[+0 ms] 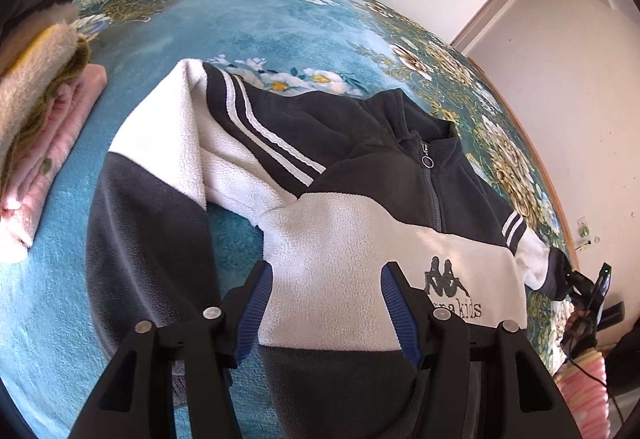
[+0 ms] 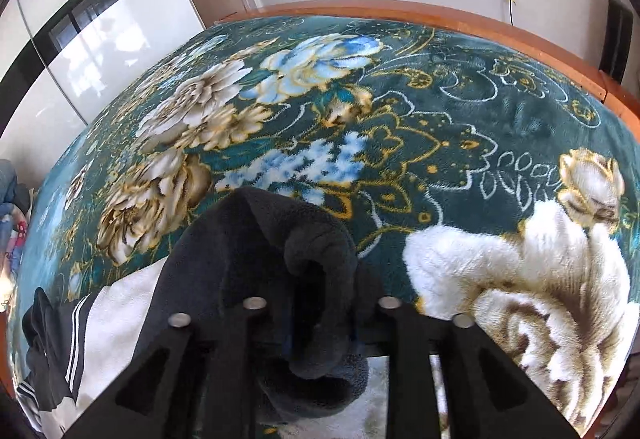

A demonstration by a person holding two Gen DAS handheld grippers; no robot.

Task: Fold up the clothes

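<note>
Fleece top [image 1: 360, 223] lies face up on bed [image 1: 248, 19], centre frame, one sleeve bent across at upper left. Left claw [image 1: 326, 303] released, hovering over hem. Right claw [image 2: 320, 323] clenched on dark cuff [image 2: 304, 263], low centre. Risk: thick fleece slipping free, fold skewing.
</note>
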